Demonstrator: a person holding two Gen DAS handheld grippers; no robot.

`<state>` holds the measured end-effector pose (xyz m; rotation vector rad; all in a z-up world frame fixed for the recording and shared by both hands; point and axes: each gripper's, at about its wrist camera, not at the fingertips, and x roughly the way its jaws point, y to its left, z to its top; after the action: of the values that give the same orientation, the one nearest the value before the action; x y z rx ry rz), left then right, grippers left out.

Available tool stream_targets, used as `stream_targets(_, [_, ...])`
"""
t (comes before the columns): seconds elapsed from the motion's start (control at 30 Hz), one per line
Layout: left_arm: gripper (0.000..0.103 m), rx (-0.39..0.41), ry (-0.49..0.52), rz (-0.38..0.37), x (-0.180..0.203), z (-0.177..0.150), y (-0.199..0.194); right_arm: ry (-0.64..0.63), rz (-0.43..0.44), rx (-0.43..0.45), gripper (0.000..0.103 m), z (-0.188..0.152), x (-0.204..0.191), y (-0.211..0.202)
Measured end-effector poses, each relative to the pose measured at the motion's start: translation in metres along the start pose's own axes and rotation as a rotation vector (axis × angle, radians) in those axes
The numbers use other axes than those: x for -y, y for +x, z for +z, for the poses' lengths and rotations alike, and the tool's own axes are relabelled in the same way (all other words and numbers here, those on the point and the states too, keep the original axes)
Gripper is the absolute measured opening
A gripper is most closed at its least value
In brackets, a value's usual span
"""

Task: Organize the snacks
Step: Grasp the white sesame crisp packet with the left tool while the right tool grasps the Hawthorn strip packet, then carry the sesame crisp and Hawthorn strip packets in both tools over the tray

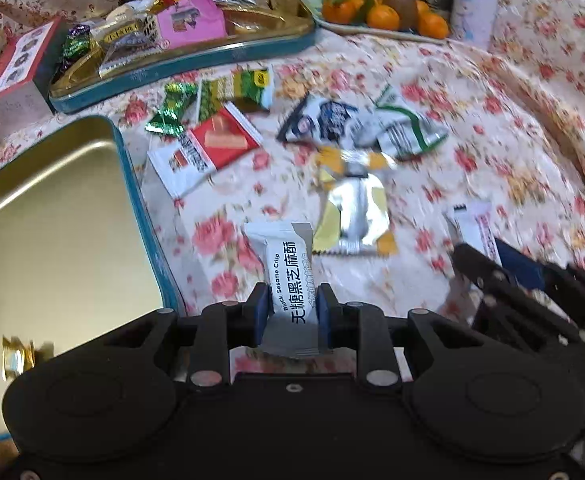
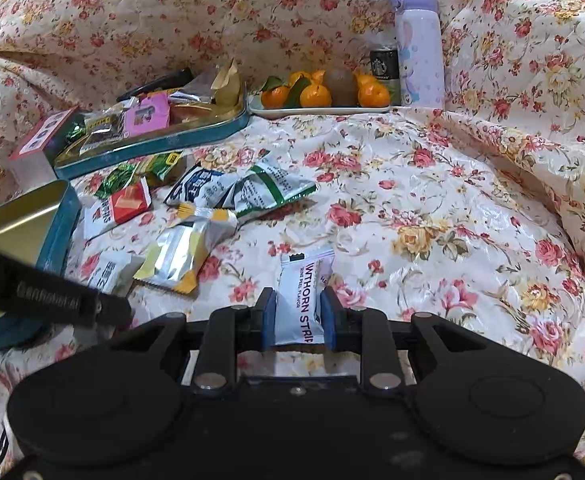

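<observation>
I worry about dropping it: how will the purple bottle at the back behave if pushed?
The purple bottle stands tall and narrow on wrinkled cloth, so it would probably tip. Its smooth round body may then roll, perhaps toward the oranges.

Floral cloth (image 2: pixel 432 208) surface carrying: loose snack packets (image 2: pixel 196 216), open teal tin (image 1: pixel 132 184), second teal tin lid (image 2: pixel 160 144) full of snacks, plate of tangerines (image 2: pixel 320 110), purple bottle (image 2: pixel 418 44), dark can (image 2: pixel 384 66).

White sesame packet (image 1: pixel 290 280), hawthorn packet (image 2: pixel 302 300), both clamped
</observation>
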<state>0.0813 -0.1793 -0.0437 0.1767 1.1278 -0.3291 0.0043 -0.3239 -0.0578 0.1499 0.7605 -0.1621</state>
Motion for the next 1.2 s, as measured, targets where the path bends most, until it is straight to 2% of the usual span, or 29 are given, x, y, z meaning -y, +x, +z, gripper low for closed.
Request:
stream_targets(0.27, [0.035,0.026,-0.016,0.016,0.001,0.000,0.003,-0.003,-0.009,-0.006,0.029,-0.001,0.001,0.001])
stream_targets(0.43, [0.039,0.031,-0.011,0.026,0.002,0.002,0.007,-0.039,-0.011,-0.005,0.036,-0.001,-0.003,0.004])
stream_targets(0.57, [0.039,0.037,-0.006,0.041,0.005,0.002,0.008,-0.060,-0.023,0.000,0.037,-0.003,-0.006,0.004])
stream_targets(0.67, [0.031,0.039,-0.006,0.043,0.006,0.000,0.007,-0.059,-0.024,0.000,0.037,-0.003,-0.006,0.003])
stream_targets(0.73, [0.027,0.036,-0.023,0.032,0.005,-0.001,0.006,-0.069,-0.029,0.005,0.033,-0.005,-0.007,0.002])
stream_targets(0.83, [0.027,0.033,-0.051,0.006,0.002,-0.005,0.001,-0.074,-0.035,0.010,0.026,-0.006,-0.007,0.000])
stream_targets(1.03, [0.027,0.047,-0.064,-0.007,0.003,-0.018,-0.014,-0.021,-0.008,0.005,0.026,-0.007,-0.002,-0.016])
stream_targets(1.2, [0.027,0.042,-0.074,-0.019,0.000,-0.038,-0.029,0.058,0.073,-0.036,0.026,-0.012,0.002,-0.036])
